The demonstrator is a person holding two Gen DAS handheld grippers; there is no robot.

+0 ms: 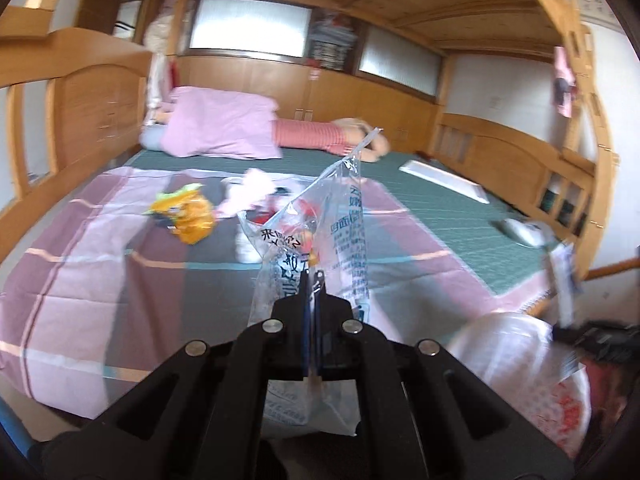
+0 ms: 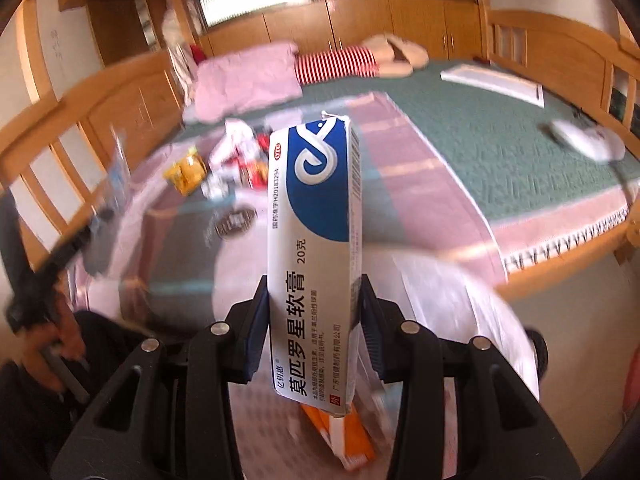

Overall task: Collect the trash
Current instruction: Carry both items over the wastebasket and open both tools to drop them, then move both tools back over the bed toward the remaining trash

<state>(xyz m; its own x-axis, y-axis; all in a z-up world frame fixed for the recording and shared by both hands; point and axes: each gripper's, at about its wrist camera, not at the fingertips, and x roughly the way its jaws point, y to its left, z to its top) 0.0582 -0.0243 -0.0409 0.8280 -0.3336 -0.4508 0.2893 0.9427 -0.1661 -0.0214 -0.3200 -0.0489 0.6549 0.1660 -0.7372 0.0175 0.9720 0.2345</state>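
Bed (image 1: 440, 216): one, big, with a green cover and a pink checked sheet (image 1: 80, 272).
White bag (image 2: 460, 304): one, near, below the right gripper; what is inside is too blurry to tell.
Box (image 2: 316, 248): one, blue and white, long side pointing away toward the far bed.
Clear wrapper (image 1: 320, 240): one, standing up, tip pointing far.
Yellow packet (image 1: 188, 216): one, on the sheet, left.
Left gripper (image 1: 314, 280): jaws closed tight on the clear wrapper.
Right gripper (image 2: 314, 292): jaws on both sides of the box, holding it.

Left claw (image 1: 314, 280) is pinched tight; right claw (image 2: 314, 300) stands part-spread, both angled downward.
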